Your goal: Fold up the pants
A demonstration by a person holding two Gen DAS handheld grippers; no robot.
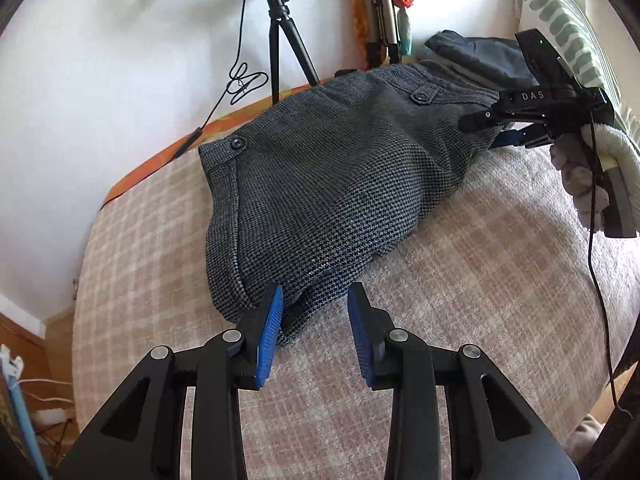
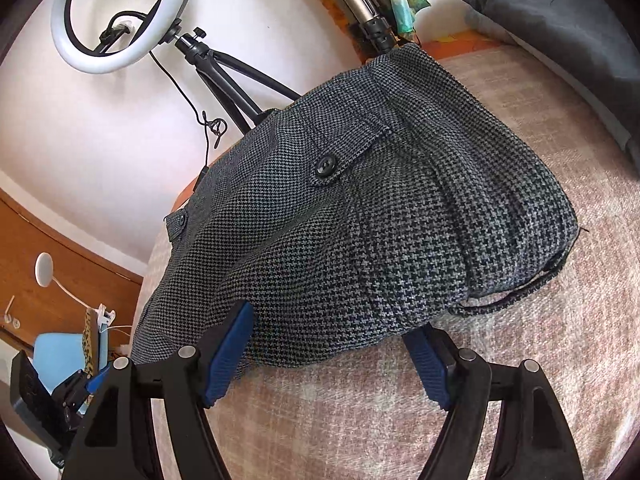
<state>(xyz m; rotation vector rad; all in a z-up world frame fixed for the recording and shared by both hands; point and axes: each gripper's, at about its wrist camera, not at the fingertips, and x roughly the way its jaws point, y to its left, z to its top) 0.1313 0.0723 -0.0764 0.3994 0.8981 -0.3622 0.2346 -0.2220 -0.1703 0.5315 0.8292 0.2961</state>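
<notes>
Grey houndstooth pants [image 1: 320,184] lie folded in a bundle on the plaid pink blanket [image 1: 460,280]; they also show in the right wrist view [image 2: 360,220]. My left gripper [image 1: 314,320] is open, its blue pads at the bundle's near corner, the left pad touching the cloth edge. My right gripper [image 2: 332,344] is open wide, its fingers straddling the near edge of the bundle, one pad partly under the cloth. The right gripper also shows in the left wrist view [image 1: 496,132] at the bundle's far right side.
A ring light on a black tripod [image 1: 280,40] stands by the white wall behind the bed. Dark folded clothes [image 1: 480,56] and a green-patterned pillow [image 1: 568,20] lie at the back right. A black cable [image 1: 600,280] hangs on the right. A wooden floor and a blue chair [image 2: 60,356] are at the left.
</notes>
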